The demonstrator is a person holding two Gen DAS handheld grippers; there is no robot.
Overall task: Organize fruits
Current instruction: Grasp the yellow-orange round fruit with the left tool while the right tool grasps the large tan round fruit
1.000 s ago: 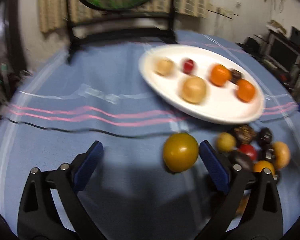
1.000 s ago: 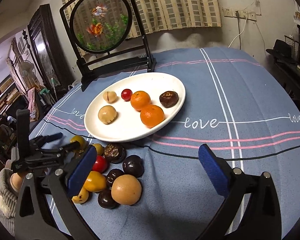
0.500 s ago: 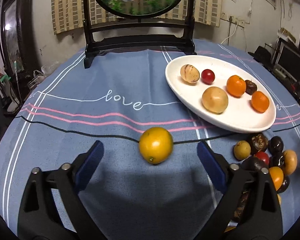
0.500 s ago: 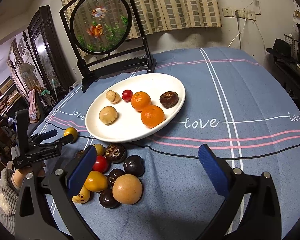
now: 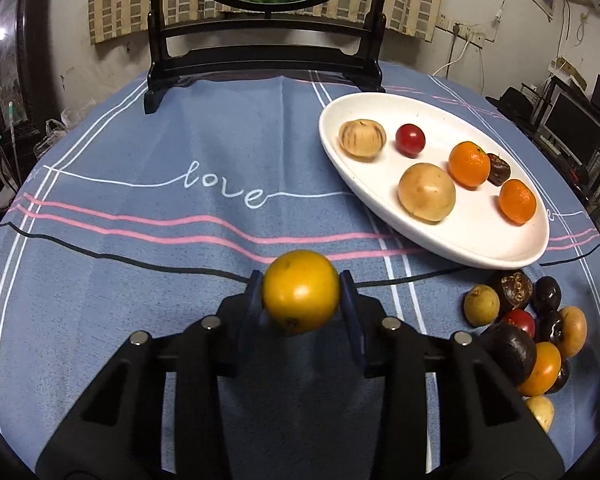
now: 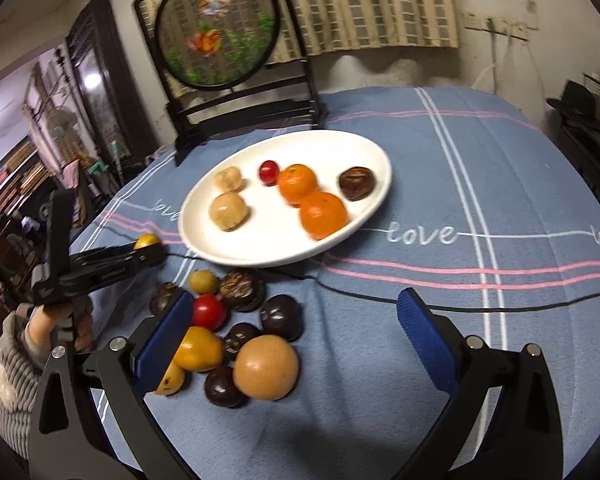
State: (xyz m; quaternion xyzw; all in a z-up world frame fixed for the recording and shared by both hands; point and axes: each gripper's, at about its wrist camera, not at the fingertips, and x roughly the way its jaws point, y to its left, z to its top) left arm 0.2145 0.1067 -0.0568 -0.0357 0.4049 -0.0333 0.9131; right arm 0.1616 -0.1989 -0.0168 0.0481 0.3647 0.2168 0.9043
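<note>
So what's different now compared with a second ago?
The left gripper had its jaws wide apart beside the yellow-orange fruit; they are now closing, with both pads against the fruit's sides. The right gripper is open over the loose fruit pile, as before. The six fruits on the white plate have not moved.

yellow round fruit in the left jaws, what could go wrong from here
The left gripper has its jaws closing on the smooth round yellow fruit at its widest part, so it may squirt out and roll across the blue tablecloth. The white oval plate already holds six fruits, so setting it down could knock the two small oranges. Swinging right could also scatter the loose fruit pile just below the plate.
</note>
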